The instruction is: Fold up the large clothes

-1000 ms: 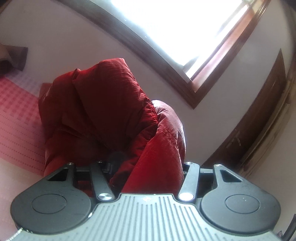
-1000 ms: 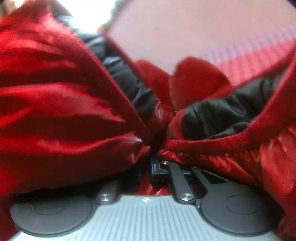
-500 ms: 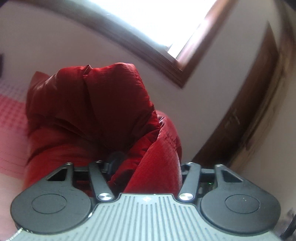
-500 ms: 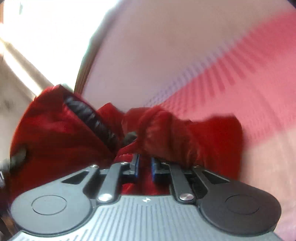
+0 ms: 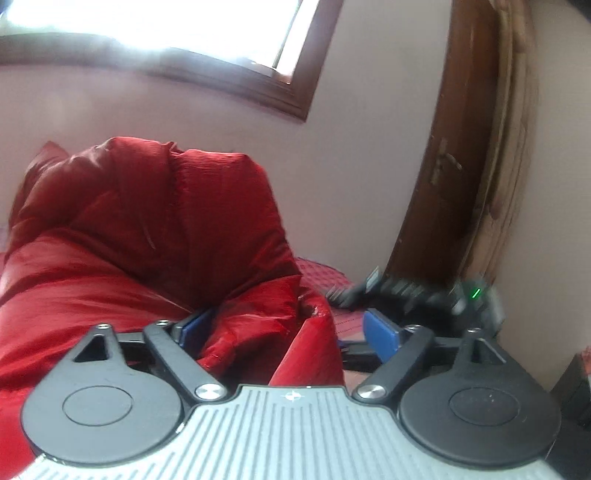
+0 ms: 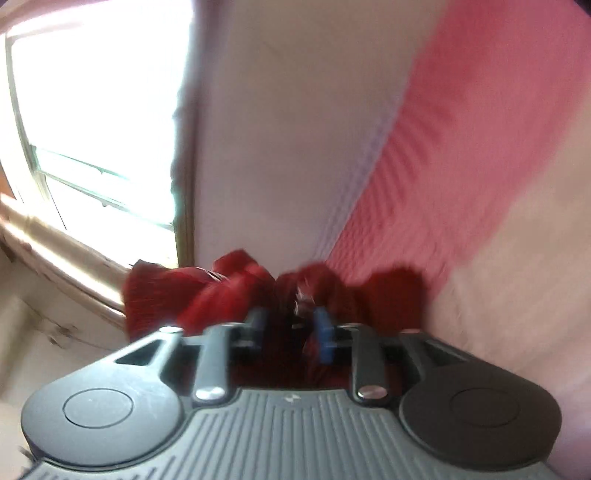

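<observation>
A red puffy jacket point(image 5: 147, 229) fills the left half of the left wrist view, bunched up. My left gripper point(image 5: 288, 328) is open, its blue pads wide apart, with a fold of the jacket lying loose between them. The other gripper's dark body with a green light point(image 5: 424, 295) shows beyond it on the right. In the blurred right wrist view my right gripper point(image 6: 290, 325) has its blue pads a little apart, with red jacket fabric point(image 6: 236, 291) bunched between and ahead of them.
A pink and red patterned bedspread point(image 6: 461, 166) lies under the jacket. A pale wall with a bright wood-framed window point(image 5: 166, 29) is behind. A dark wooden door frame point(image 5: 461, 147) stands at the right.
My left gripper has opened from a grip on the jacket, and its view swung left to right. My right gripper's pads have parted slightly and the jacket has dropped lower in its view.
</observation>
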